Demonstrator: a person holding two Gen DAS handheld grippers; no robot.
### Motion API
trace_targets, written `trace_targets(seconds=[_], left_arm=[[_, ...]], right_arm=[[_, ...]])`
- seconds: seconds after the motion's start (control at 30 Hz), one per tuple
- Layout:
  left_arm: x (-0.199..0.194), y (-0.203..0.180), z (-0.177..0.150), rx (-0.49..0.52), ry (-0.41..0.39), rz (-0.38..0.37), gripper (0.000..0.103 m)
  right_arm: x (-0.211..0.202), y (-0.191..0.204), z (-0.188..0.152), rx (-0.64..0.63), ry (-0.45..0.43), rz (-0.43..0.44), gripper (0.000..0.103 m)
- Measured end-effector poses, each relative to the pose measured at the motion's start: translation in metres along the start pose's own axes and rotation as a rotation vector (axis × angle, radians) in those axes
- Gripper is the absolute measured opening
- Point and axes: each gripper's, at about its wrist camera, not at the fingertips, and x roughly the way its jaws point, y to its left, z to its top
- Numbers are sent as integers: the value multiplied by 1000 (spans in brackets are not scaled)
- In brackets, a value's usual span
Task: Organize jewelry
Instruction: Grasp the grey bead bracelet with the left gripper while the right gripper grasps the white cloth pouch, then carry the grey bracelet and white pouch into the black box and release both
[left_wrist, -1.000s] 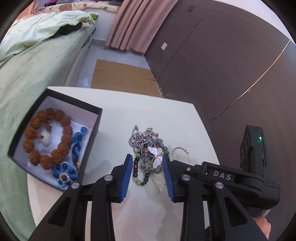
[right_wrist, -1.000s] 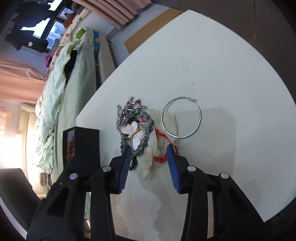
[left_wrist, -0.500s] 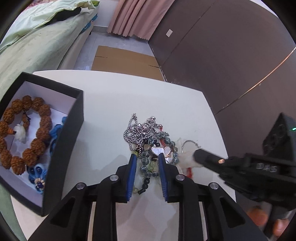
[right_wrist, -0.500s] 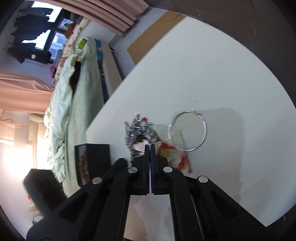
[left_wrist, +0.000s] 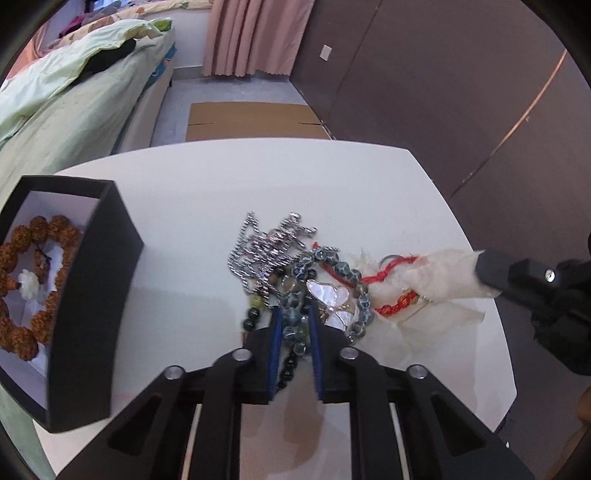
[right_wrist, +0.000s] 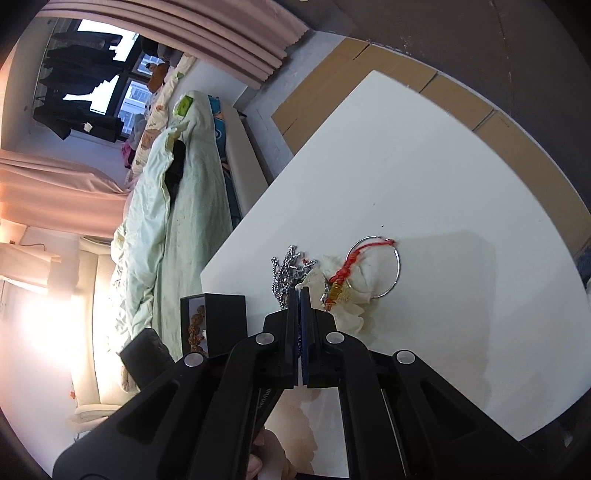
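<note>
Two grippers work on one tangled heap of jewelry on the white tabletop (left_wrist: 369, 177).

Nearest in the left wrist view, the left gripper (left_wrist: 294, 325) has just been closing, and its blue pads now pinch the strand of dark grey-green beads (left_wrist: 291, 334); these beads are hard, round and probably slippery, so I judge a hold across the string between two beads safer than one on a single bead. Beside it lies the pearly butterfly pendant (left_wrist: 332, 301), which looks thin and fragile. Further right, the right gripper (right_wrist: 299, 295) is pressed together on the soft white cloth (left_wrist: 443, 275), with the red cord (left_wrist: 391, 266) lying on it. Behind, the silver chain (left_wrist: 266, 247) is limp and may drag along. Far left stands the black box (left_wrist: 92, 295) with brown beads (left_wrist: 40, 236) inside.
</note>
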Motion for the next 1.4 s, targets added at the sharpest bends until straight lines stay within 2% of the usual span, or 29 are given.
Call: trace_targets(seconds=[0.1, 0.2, 0.3, 0.57, 1.03, 1.4], left_arm=[[-4, -2, -3, 3, -7, 10, 7], [-14, -1, -3, -9, -39, -32, 7], [-33, -5, -2, 9, -91, -53, 7], [-85, 2, 3, -4, -211, -92, 7], [-155, 53, 7, -99, -341, -139, 7], [-177, 95, 10, -187, -385, -107, 7]], right_arm=[[-6, 0, 0, 0, -6, 23, 3], [-13, 3, -2, -17, -15, 62, 3], [-21, 11, -3, -47, -34, 106, 3], [-28, 21, -10, -84, -59, 158, 3], [-22, 53, -27, -139, -100, 270, 3], [-4, 78, -45, -171, -77, 342, 3]])
